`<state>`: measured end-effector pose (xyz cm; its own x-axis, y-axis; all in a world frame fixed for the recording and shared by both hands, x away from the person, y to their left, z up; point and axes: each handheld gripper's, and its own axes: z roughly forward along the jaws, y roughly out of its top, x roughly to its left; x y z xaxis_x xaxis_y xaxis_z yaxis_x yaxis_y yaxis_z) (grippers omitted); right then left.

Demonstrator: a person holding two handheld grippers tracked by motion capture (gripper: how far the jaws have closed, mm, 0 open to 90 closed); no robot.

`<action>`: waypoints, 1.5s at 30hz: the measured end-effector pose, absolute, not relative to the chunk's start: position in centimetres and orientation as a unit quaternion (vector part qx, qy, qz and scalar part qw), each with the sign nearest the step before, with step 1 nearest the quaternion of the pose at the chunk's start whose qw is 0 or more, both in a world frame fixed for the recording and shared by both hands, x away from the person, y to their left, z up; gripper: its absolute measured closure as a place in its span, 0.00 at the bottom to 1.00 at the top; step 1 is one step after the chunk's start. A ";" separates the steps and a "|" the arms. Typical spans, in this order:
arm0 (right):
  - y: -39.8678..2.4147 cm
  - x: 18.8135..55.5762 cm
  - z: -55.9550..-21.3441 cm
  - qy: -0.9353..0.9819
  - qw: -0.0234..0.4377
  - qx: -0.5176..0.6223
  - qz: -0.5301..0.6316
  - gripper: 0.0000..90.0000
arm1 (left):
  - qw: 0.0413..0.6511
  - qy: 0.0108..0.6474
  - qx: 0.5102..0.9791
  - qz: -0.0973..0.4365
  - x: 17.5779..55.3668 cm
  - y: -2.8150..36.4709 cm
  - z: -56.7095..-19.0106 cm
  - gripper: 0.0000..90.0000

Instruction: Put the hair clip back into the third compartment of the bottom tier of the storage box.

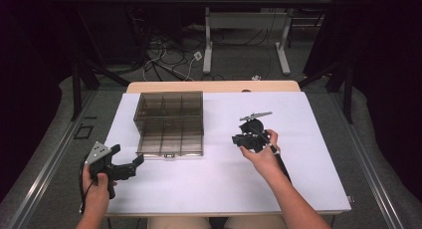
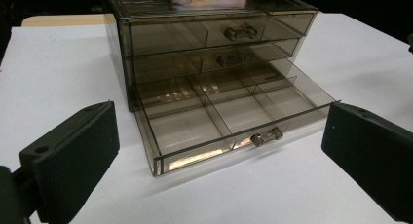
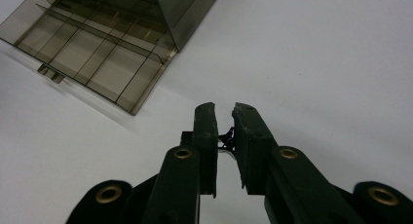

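Note:
A smoky see-through drawer box (image 1: 169, 109) stands at the back left of the white table (image 1: 308, 179). Its bottom drawer (image 1: 171, 139) is pulled out toward me, divided into several compartments that look bare. My left gripper (image 1: 124, 167) rests at the front left with its jaws wide open, pointed at the pulled-out drawer (image 2: 229, 119) and apart from it. My right gripper (image 1: 238, 139) hovers right of the box, its jaws nearly together. In the right gripper view a small black object (image 3: 226, 136) sits pinched between the right gripper's (image 3: 224, 107) jaws, with the drawer's corner (image 3: 97, 53) ahead and to the left.
The box's two upper drawers (image 2: 219, 44) are closed, each with a small clear handle. Beyond the table's far edge lie loose cables (image 1: 164, 59) and the legs of another desk (image 1: 209, 45). Dark curtains close in both sides.

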<state>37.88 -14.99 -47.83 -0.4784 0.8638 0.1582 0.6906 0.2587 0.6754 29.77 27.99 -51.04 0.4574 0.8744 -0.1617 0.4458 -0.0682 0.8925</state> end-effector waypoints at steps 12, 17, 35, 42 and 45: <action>-12.2 38.0 -47.8 0.793 0.111 0.481 0.357 0.89 | 0.492 0.472 0.699 0.217 29.8 28.1 -51.0 0.00; -11.2 38.0 -47.8 0.798 0.110 0.473 0.358 0.89 | 0.492 0.472 0.699 0.217 29.8 28.2 -51.0 0.00; -8.5 38.5 -48.4 0.815 0.096 0.451 0.351 0.89 | 0.492 0.472 0.699 0.217 29.7 28.2 -51.0 0.00; -7.3 38.9 -48.5 0.824 0.091 0.442 0.343 0.89 | 0.491 0.473 0.698 0.218 29.6 28.4 -51.1 0.00; -6.9 39.0 -48.6 0.822 0.093 0.439 0.351 0.89 | 0.493 0.474 0.697 0.216 29.6 28.4 -51.1 0.00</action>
<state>39.01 -6.95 -48.60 -0.5976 0.7866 0.1556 0.6558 0.3678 0.6592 29.63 28.40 -51.07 0.4562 0.8742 -0.1662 0.4477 -0.0641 0.8919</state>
